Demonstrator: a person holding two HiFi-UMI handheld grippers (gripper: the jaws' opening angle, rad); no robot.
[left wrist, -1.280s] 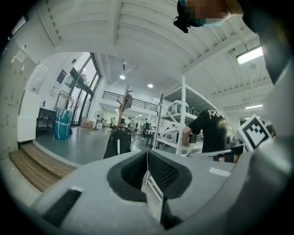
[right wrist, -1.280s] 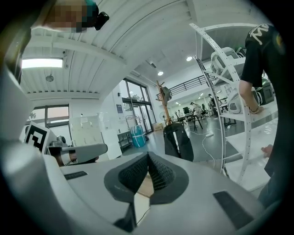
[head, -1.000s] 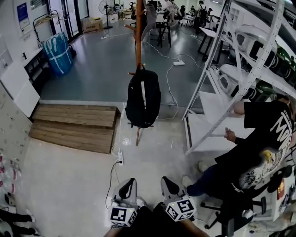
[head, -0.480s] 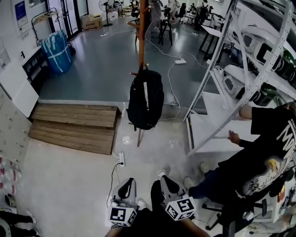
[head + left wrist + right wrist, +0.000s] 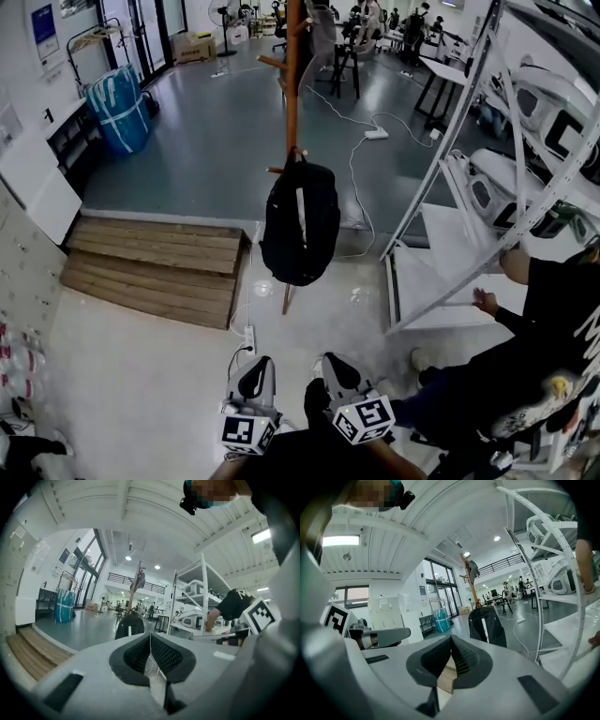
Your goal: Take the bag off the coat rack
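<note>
A black backpack (image 5: 300, 223) with a white stripe hangs from a peg of the tall wooden coat rack (image 5: 292, 75), a few steps ahead of me in the head view. The left gripper view shows the backpack (image 5: 130, 626) far off, and so does the right gripper view, where the backpack (image 5: 486, 625) hangs under the coat rack (image 5: 470, 587). My left gripper (image 5: 255, 375) and right gripper (image 5: 335, 367) are low at the bottom of the head view, side by side, well short of the bag. Both have their jaws shut with nothing between them.
A low wooden platform (image 5: 155, 268) lies left of the rack. White metal shelving (image 5: 487, 159) stands at the right, with a person in black (image 5: 534, 356) crouched beside it. A power strip (image 5: 249, 337) and cables lie on the floor near the rack's foot. A blue bundle (image 5: 117, 108) stands far left.
The backpack and rack have drifted slightly lower and nearer in the head view. The person at the right has slid toward the frame's edge. Both grippers stay shut and low.
</note>
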